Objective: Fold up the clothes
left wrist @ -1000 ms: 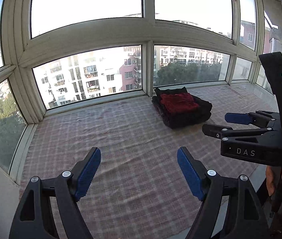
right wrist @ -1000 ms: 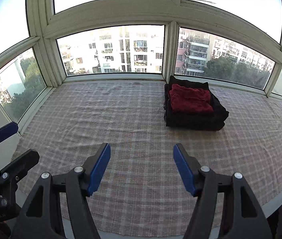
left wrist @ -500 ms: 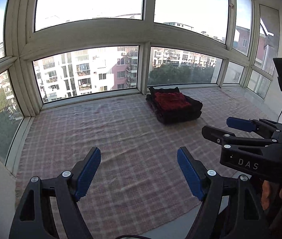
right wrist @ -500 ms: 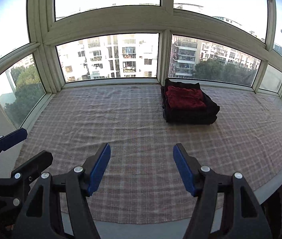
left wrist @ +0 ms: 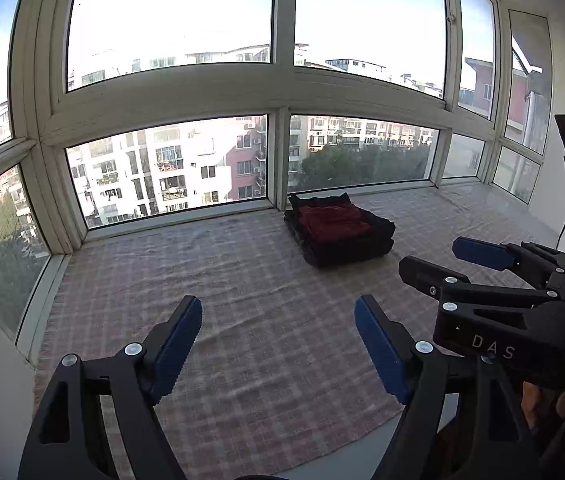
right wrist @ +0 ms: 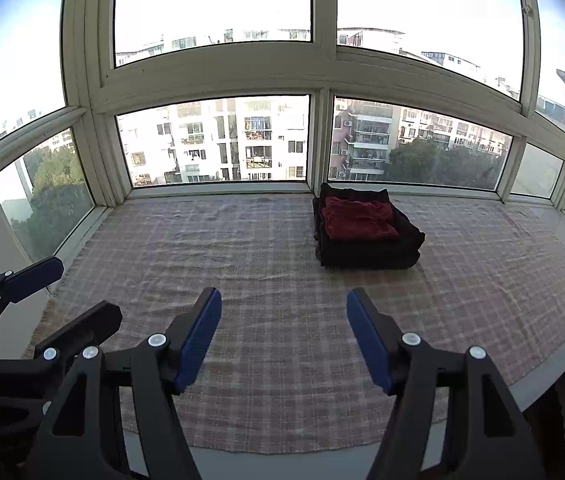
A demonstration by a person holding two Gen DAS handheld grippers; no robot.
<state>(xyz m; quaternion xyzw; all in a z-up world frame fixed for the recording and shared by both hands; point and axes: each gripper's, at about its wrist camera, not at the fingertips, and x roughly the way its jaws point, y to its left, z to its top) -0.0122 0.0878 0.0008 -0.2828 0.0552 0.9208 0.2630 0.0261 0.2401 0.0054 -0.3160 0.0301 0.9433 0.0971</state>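
A stack of folded clothes (left wrist: pixel 340 236) (right wrist: pixel 364 234), dark garments with a red one on top, lies at the far side of the platform by the window. My left gripper (left wrist: pixel 278 320) hovers open and empty over the near part of the checked cloth (left wrist: pixel 242 300). My right gripper (right wrist: pixel 284 312) is open too, with nothing between its blue pads. Each gripper shows in the other's view: the right gripper (left wrist: pixel 434 260) at the right edge, the left gripper (right wrist: pixel 86 292) at the lower left. Both are well short of the stack.
A pinkish checked cloth (right wrist: pixel 282 264) covers the bay-window platform. Window frames (right wrist: pixel 322 80) wall it in on the far side and both ends. The cloth's near edge (right wrist: pixel 322 446) ends at a pale ledge. A person's hand (left wrist: pixel 538 400) holds the right gripper.
Both grippers have drawn back and risen, so the stack looks smaller and farther away and the cloth's near edge has come into view. The jaws have kept their width.
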